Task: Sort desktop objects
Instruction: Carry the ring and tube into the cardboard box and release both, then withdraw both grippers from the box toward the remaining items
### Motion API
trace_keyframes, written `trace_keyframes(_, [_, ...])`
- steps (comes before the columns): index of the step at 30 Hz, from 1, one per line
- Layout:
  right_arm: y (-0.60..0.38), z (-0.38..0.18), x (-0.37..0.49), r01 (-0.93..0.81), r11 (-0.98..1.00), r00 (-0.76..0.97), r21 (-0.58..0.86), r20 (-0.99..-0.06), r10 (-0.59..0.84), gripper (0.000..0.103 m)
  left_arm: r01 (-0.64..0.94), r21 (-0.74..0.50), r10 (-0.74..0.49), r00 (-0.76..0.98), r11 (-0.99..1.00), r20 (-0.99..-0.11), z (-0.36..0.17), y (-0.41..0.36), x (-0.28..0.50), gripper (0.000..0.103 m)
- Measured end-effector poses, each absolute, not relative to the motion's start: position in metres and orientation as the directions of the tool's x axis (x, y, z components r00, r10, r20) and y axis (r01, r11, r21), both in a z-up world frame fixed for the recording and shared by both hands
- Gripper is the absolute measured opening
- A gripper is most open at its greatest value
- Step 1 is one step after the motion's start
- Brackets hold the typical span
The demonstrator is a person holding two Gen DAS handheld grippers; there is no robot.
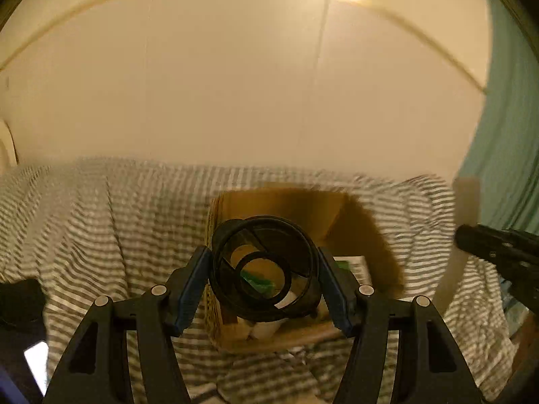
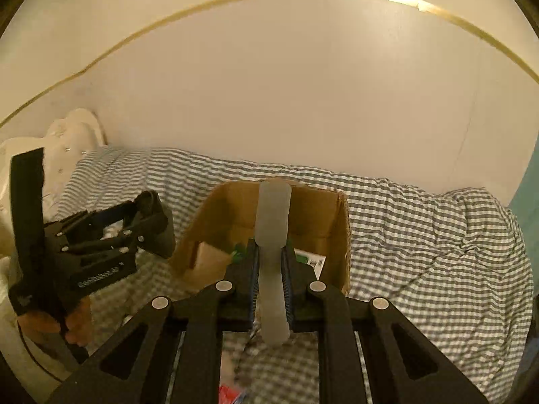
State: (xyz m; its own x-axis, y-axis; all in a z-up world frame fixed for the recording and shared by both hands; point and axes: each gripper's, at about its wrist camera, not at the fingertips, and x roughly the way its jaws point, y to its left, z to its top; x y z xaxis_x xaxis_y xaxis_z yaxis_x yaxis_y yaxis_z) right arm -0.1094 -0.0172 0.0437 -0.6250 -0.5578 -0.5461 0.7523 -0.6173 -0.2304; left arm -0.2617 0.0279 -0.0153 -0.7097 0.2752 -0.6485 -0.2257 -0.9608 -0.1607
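Note:
My left gripper (image 1: 264,271) is shut on a black ring-shaped cylinder (image 1: 264,269), held above an open cardboard box (image 1: 286,202). The box holds green and white items (image 1: 259,282). My right gripper (image 2: 271,266) is shut on a translucent whitish stick (image 2: 272,222), held upright over the same cardboard box (image 2: 323,215). The left gripper (image 2: 148,222) with its black cylinder shows left of the box in the right wrist view. The right gripper with the stick (image 1: 466,202) shows at the right in the left wrist view.
The box sits on a bed with a grey-white checked cover (image 2: 421,235). A plain wall (image 2: 269,84) stands behind. A white padded headboard (image 2: 74,128) is at the left. A teal curtain (image 1: 505,134) hangs at the right. A red packet (image 2: 229,395) lies near the front.

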Motion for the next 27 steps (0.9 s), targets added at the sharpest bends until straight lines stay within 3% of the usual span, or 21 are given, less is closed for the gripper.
trace_keyframes(5, [-0.052, 0.001, -0.168, 0.756, -0.633, -0.592, -0.164, -0.584, -0.556, 0.012, -0.237, -0.257, 0.35, -0.641, -0.937, -0.683, -0.065, 0.027, -0.304, 0.065])
trace_keyframes(10, [-0.072, -0.043, -0.199, 0.749, -0.641, -0.583, -0.165, -0.624, -0.52, 0.013, -0.284, -0.218, 0.353, -0.631, -0.934, -0.691, -0.088, 0.044, -0.318, 0.065])
trace_keyframes(12, [-0.07, -0.052, -0.208, 0.744, -0.657, -0.569, -0.122, -0.632, -0.526, 0.024, -0.293, -0.21, 0.355, -0.637, -0.933, -0.685, -0.093, 0.046, -0.313, 0.066])
trace_keyframes(13, [-0.069, -0.05, -0.213, 0.735, -0.668, -0.571, -0.115, -0.636, -0.519, 0.031, -0.293, -0.22, 0.362, -0.64, -0.93, -0.677, -0.091, 0.047, -0.306, 0.069])
trace_keyframes(14, [-0.067, -0.047, -0.214, 0.719, -0.687, -0.582, -0.108, -0.634, -0.509, 0.044, -0.291, -0.227, 0.366, -0.647, -0.93, -0.67, -0.09, 0.046, -0.301, 0.076])
trace_keyframes(15, [-0.064, -0.042, -0.214, 0.716, -0.692, -0.585, -0.093, -0.62, -0.522, 0.049, -0.278, -0.22, 0.353, -0.661, -0.935, -0.662, -0.086, 0.044, -0.294, 0.081])
trace_keyframes(19, [-0.051, -0.01, -0.186, 0.711, -0.697, -0.618, -0.092, -0.554, -0.558, 0.05, -0.218, -0.211, 0.303, -0.72, -0.953, -0.624, -0.061, 0.032, -0.274, 0.094])
trace_keyframes(24, [-0.026, 0.037, -0.133, 0.7, -0.709, -0.643, -0.085, -0.507, -0.574, 0.052, -0.172, -0.265, 0.304, -0.727, -0.949, -0.616, -0.004, 0.009, -0.222, 0.094])
trace_keyframes(27, [-0.01, 0.058, -0.085, 0.73, -0.677, -0.624, -0.092, -0.491, -0.607, 0.055, -0.165, -0.245, 0.284, -0.741, -0.955, -0.608, 0.019, 0.0, -0.184, 0.1])
